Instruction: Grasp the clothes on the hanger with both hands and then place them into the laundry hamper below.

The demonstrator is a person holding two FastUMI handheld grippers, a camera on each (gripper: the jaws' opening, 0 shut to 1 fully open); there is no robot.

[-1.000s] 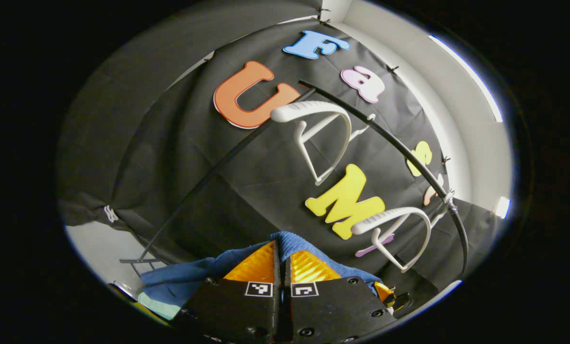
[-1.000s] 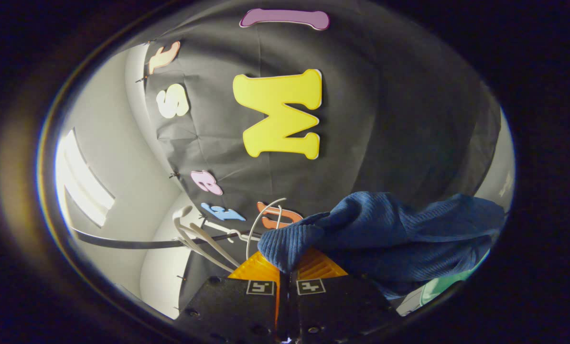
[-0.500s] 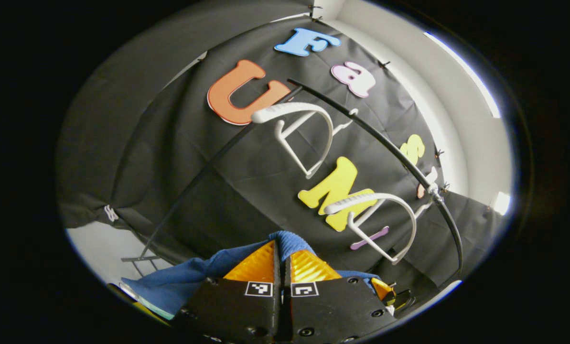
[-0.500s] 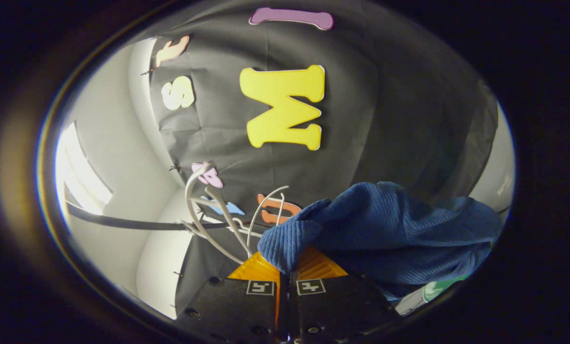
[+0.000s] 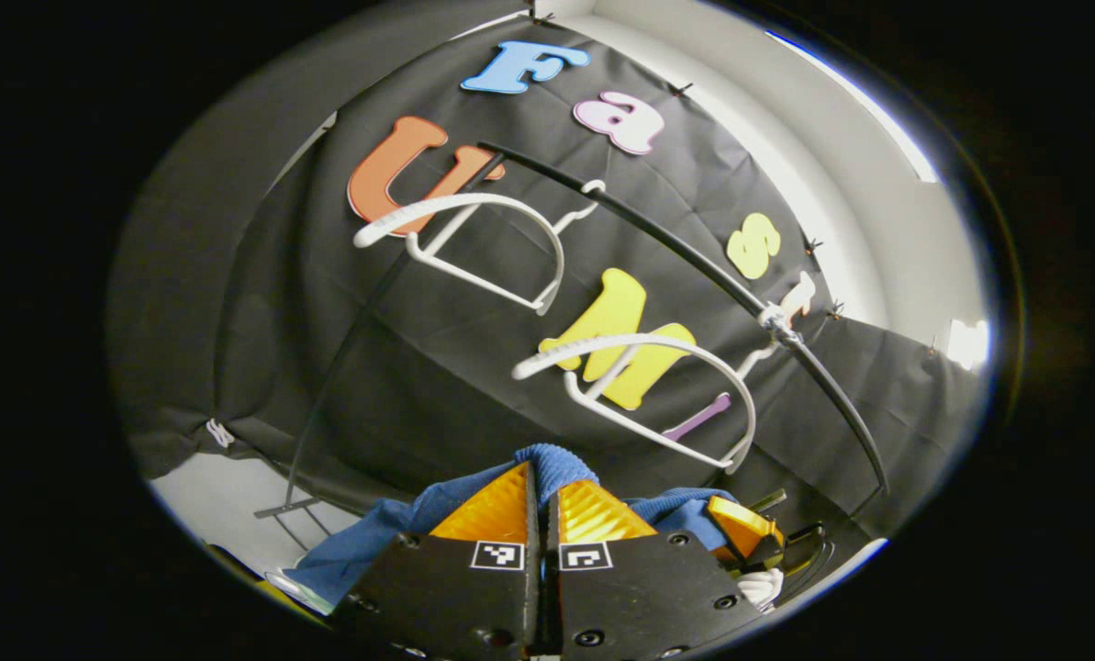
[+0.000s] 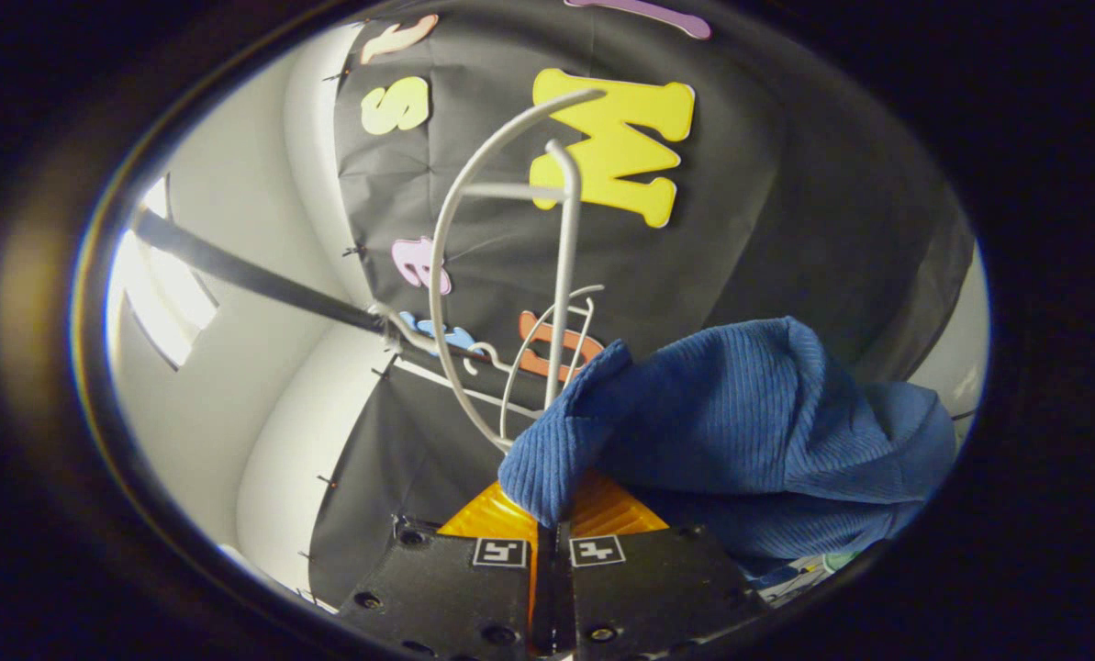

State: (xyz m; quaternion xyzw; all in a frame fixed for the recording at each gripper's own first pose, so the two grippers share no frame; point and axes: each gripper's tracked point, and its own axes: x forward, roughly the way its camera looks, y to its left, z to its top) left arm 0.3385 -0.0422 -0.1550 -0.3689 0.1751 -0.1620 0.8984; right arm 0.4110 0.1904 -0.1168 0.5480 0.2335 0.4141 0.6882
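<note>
Jaws of both grippers (image 5: 541, 500) (image 6: 552, 514) pinch blue garment (image 6: 740, 422).

The garment (image 6: 749, 431) is deep blue with a fine ribbed pattern (the ribs read clearly in the right gripper view), and its folds (image 5: 391, 532) look the same blue in the left gripper view. Two hangers, one (image 5: 474, 239) above another (image 5: 657, 395), are white. The rail (image 5: 694, 266) is black. The booth wall (image 6: 262, 229) beside the cloth is plain white.
</note>
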